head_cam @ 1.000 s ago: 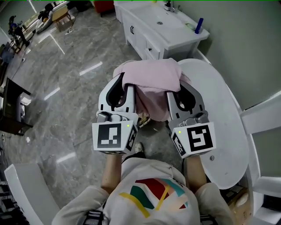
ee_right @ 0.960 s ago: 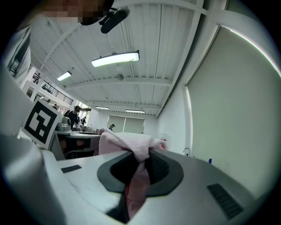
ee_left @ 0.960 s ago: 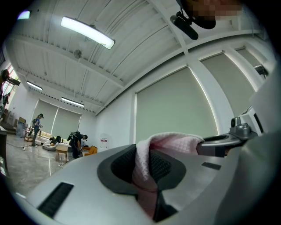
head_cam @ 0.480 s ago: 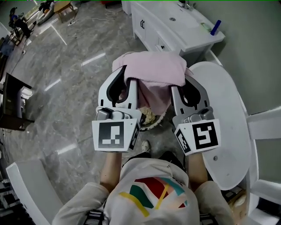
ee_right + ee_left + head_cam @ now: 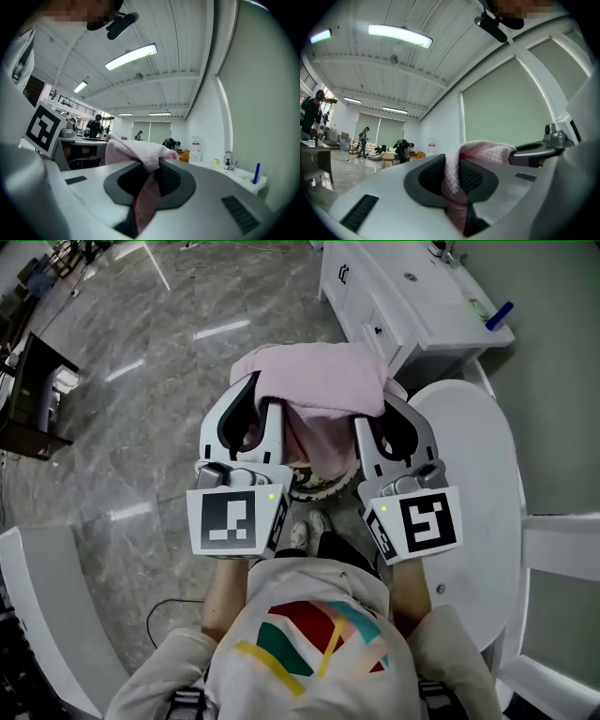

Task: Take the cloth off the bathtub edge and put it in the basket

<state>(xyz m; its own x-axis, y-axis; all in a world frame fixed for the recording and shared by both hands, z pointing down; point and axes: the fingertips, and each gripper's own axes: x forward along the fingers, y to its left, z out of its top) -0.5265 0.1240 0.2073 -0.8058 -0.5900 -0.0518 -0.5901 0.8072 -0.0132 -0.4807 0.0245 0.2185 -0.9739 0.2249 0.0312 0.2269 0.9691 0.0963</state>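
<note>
In the head view the pink cloth (image 5: 319,385) hangs in the air, draped between both grippers in front of the person. My left gripper (image 5: 261,401) is shut on its left part, and the waffle fabric (image 5: 457,161) is pinched between the dark pads (image 5: 431,176). My right gripper (image 5: 384,407) is shut on the right part, with the cloth (image 5: 138,154) bunched over its jaws and trailing down between them. The white bathtub (image 5: 473,474) lies to the right of the grippers. A round woven object (image 5: 314,486), possibly the basket, shows under the hanging cloth, mostly hidden.
A white vanity with a sink (image 5: 412,301) stands at the top right, with a blue item (image 5: 500,315) on its corner. A dark cabinet (image 5: 37,390) is at the left, and a white panel (image 5: 47,615) at the bottom left. Grey marble floor (image 5: 150,456) spreads to the left. Several people (image 5: 401,150) are far across the room.
Both grippers have carried the cloth away from the tub toward the open floor. The vanity and tub have slid right in the view. Both grips are unchanged.
</note>
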